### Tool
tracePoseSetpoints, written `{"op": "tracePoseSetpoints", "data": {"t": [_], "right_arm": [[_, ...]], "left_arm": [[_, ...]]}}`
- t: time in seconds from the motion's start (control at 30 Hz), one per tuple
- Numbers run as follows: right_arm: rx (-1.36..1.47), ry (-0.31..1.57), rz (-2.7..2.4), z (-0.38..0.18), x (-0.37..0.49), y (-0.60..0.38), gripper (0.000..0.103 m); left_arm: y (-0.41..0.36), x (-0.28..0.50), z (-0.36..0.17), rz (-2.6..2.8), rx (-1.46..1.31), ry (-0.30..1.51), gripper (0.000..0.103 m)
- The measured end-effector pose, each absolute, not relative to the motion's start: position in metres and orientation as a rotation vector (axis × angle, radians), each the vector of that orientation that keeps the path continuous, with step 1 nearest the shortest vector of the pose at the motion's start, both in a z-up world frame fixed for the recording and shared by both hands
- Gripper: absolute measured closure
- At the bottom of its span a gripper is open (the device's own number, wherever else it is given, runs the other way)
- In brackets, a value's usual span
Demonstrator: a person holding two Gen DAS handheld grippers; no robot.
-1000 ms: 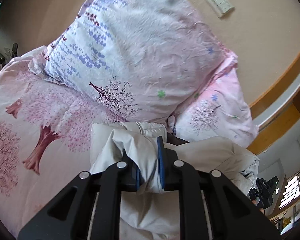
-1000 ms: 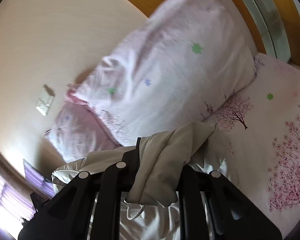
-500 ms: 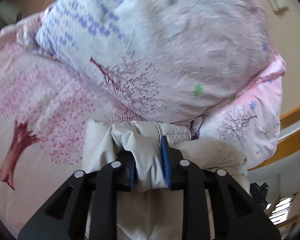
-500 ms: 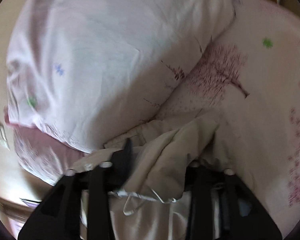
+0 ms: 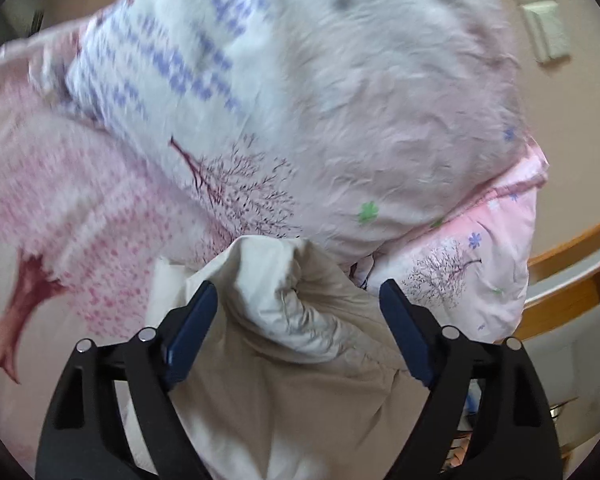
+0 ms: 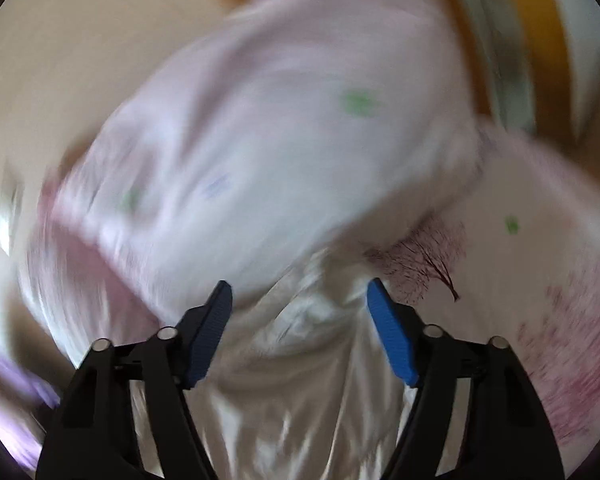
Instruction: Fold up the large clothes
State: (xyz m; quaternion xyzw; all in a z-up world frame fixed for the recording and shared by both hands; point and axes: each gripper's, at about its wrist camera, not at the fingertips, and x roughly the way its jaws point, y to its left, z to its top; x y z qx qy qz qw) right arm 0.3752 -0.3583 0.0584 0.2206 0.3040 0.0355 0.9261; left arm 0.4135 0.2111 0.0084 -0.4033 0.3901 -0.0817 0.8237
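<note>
Against the pillow (image 5: 340, 92), garment (image 5: 284, 320) edge, both tools spread wide

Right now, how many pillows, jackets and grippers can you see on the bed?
Pillows: 2, a big one on top and a pink one under it.
Jackets: 1, cream, lying between the open jaws.
Hand-held grippers: 2, the left hand-held gripper and the right hand-held gripper, both open.
Total: 5
</note>
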Motion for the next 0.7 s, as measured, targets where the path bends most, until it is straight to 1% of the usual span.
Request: {"op": "tracePoseSetpoints", "data": {"t": [0.03, 0.07, 0.1, 0.2, 0.3, 0.4, 0.47, 0.67, 0.7], "right_arm": [[0.323, 0.623, 0.108, 0.062, 0.367, -0.331, 0.044], [0.206, 0.619, 0.146, 0.064, 0.358, -0.304, 0.049], [0.132, 0.615, 0.175, 0.064, 0.353, -0.285, 0.052], [-0.085, 0.618, 0.253, 0.057, 0.341, -0.225, 0.065], [-0.225, 0.649, 0.269, 0.043, 0.339, -0.193, 0.069], [-0.276, 0.771, 0.231, 0.019, 0.358, -0.188, 0.071], [-0.279, 0.847, 0.19, 0.005, 0.373, -0.191, 0.071], [-0.18, 1.067, 0.158, -0.016, 0.425, -0.201, 0.072], [-0.17, 1.093, 0.153, -0.019, 0.433, -0.202, 0.072]], "left_arm": [[0.209, 0.409, 0.014, -0.174, -0.83, 0.821, 0.02], [0.205, 0.404, 0.02, -0.175, -0.792, 0.812, 0.02], [0.197, 0.395, 0.028, -0.172, -0.728, 0.799, 0.021], [0.167, 0.372, 0.046, -0.199, -0.548, 0.761, 0.021], [0.127, 0.348, 0.048, -0.295, -0.373, 0.764, 0.021], [0.098, 0.342, 0.035, -0.331, -0.241, 0.818, 0.022], [0.09, 0.351, 0.023, -0.297, -0.187, 0.866, 0.028], [0.095, 0.393, 0.01, -0.174, -0.162, 0.967, 0.039], [0.095, 0.4, 0.008, -0.156, -0.157, 0.983, 0.04]]}}
